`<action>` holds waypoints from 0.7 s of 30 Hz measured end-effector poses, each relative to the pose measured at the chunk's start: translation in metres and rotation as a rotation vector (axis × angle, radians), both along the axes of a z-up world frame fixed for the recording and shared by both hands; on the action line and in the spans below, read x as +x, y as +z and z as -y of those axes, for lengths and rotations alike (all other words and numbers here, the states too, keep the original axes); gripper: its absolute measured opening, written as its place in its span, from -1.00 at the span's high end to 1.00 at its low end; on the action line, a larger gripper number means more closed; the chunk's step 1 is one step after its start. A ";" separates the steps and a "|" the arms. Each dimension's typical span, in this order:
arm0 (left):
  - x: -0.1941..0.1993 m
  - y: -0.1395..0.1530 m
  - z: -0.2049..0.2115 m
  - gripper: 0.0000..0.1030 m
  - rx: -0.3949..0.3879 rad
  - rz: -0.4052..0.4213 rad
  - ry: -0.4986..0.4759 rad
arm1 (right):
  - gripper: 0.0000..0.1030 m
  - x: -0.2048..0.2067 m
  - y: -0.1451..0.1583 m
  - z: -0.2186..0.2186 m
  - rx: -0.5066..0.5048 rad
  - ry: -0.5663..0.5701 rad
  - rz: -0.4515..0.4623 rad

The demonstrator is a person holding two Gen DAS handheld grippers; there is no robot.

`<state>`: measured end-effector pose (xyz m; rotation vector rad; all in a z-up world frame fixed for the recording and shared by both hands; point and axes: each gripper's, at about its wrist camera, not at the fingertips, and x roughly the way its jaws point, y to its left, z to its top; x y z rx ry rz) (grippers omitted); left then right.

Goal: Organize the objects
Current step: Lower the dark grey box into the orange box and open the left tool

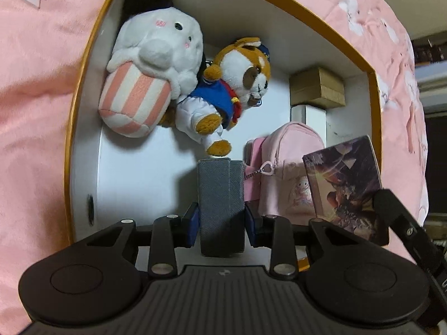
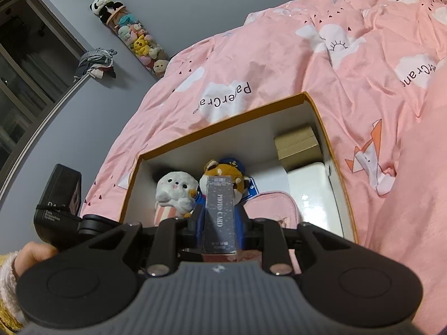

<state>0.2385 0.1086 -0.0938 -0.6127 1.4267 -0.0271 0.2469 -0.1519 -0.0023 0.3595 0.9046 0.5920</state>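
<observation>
The left hand-held gripper [image 1: 222, 220] is clamped on a grey case [image 1: 220, 203], upright over the near edge of the orange-rimmed box [image 1: 83, 89] on the bed. The right hand-held gripper [image 2: 219, 227] grips a dark photo card box [image 2: 219, 212], seemingly just above that edge. Two plush toys [image 1: 173, 78] lie in the box's far left corner.

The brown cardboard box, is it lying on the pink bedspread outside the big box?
No, the brown cardboard box sits inside the big box, in its far right corner.
</observation>
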 end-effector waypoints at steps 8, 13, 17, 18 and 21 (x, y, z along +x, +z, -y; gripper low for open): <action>0.001 0.022 0.038 0.09 0.295 0.063 -0.276 | 0.53 0.000 -0.001 -0.002 -0.009 0.003 0.006; 0.007 0.007 0.036 0.11 0.301 0.004 -0.287 | 0.53 0.001 -0.003 -0.002 -0.010 0.004 0.001; 0.015 0.005 0.038 0.12 0.369 0.007 -0.282 | 0.53 0.001 -0.004 -0.003 -0.014 0.008 0.004; 0.018 0.007 0.039 0.12 0.395 0.012 -0.288 | 0.53 0.001 -0.004 -0.003 -0.016 0.010 0.006; 0.024 0.005 0.044 0.11 0.450 0.003 -0.337 | 0.53 0.000 -0.004 -0.004 -0.020 0.014 0.010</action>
